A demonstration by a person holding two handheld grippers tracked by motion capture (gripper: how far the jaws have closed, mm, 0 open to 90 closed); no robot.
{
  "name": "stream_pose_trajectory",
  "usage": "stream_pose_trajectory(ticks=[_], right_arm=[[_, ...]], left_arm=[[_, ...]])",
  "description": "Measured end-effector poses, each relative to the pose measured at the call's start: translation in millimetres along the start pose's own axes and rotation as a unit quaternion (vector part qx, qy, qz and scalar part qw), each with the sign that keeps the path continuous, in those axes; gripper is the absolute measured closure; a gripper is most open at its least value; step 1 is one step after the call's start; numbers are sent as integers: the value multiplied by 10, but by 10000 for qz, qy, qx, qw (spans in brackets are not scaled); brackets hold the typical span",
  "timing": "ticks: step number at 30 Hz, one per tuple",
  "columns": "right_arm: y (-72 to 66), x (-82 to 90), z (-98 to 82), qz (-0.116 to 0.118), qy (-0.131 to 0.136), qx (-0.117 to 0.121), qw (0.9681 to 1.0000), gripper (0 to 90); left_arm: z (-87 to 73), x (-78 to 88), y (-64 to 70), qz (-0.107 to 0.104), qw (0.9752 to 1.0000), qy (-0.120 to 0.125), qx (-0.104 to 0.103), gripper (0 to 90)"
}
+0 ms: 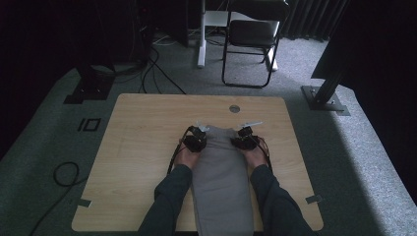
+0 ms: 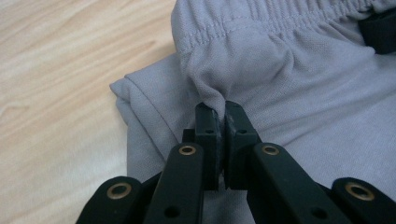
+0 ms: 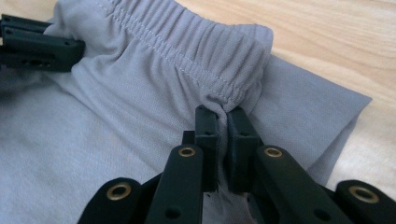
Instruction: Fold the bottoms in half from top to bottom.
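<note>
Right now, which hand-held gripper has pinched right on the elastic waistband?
The right hand-held gripper; the left hand-held gripper grips the grey shorts below the waistband.

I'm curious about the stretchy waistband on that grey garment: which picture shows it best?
The right gripper view: the gathered waistband runs across it, stitching sharp, pinched by the right tongs. The left gripper view shows a cropped stretch; the high view shows it small and dim.

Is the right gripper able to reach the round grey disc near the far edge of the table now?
Probably not at once. The right gripper is shut on the waistband of the grey garment. The wood up to the disc looks free, but the gripper would drag the cloth along.
</note>
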State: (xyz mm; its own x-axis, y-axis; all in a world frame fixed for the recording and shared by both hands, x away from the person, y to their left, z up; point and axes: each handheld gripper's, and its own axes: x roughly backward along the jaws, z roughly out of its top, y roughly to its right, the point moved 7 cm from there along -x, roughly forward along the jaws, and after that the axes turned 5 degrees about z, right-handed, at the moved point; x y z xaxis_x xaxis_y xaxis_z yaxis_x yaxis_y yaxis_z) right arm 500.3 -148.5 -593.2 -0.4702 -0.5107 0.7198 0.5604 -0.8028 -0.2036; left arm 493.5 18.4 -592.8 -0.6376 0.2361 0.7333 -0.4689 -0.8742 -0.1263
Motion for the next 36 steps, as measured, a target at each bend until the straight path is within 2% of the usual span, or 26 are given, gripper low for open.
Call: stream_pose_trajectory(ticks=[2,5,6,8,10,12,13,14,15,17,18,21,24,27,29,31,32,34,36], right_arm=[[22,-16,30,-50,-21,-55,10000,851],[22,-24,46,-106,-34,41,9999,848],[19,-13,47,-45,-29,61,10000,848],[22,66,72,94,110,54,9999,851],[17,192,127,156,289,75,9994,854],[-30,394,215,239,509,231,9982,854],[-57,466,243,280,571,283,9976,855],[-120,611,288,354,684,399,9962,855],[-167,704,306,389,724,478,9955,855],[-270,886,306,499,811,571,9938,855],[-321,958,282,578,824,604,9931,855],[-457,1050,94,682,648,791,9924,853],[-546,969,-222,810,317,804,9930,852],[-595,805,-532,788,-4,840,9933,852],[-598,690,-673,759,-147,754,9941,853],[-581,594,-751,714,-260,659,9949,852],[-566,556,-769,658,-299,638,9953,852],[-539,519,-734,657,-209,560,9961,852],[-486,473,-675,571,-164,538,9968,852]], left_arm=[[41,-28,-11,43,9999,-90,24,869],[62,-21,-6,135,9998,-119,-40,867],[64,-6,-2,186,9997,-93,-88,867],[85,66,15,132,9998,17,-143,869],[138,188,19,-10,9997,188,-163,870],[208,367,10,-141,9989,407,-159,872],[256,538,7,-276,9976,621,-93,874],[279,655,15,-355,9965,749,-48,876],[283,766,32,-412,9958,806,-115,876],[243,958,87,-516,9944,890,-232,876],[194,1028,113,-563,9944,838,-320,876],[-34,1146,198,-800,9937,729,-288,875],[-354,1100,324,-911,9945,399,-334,874],[-648,952,447,-886,9949,28,-489,873],[-770,822,474,-883,9950,-136,-456,872],[-771,772,456,-946,9950,13,-305,873],[-752,754,440,-915,9953,4,-329,873],[-703,702,414,-810,9957,41,-455,873],[-641,632,368,-799,9960,73,-406,872]])
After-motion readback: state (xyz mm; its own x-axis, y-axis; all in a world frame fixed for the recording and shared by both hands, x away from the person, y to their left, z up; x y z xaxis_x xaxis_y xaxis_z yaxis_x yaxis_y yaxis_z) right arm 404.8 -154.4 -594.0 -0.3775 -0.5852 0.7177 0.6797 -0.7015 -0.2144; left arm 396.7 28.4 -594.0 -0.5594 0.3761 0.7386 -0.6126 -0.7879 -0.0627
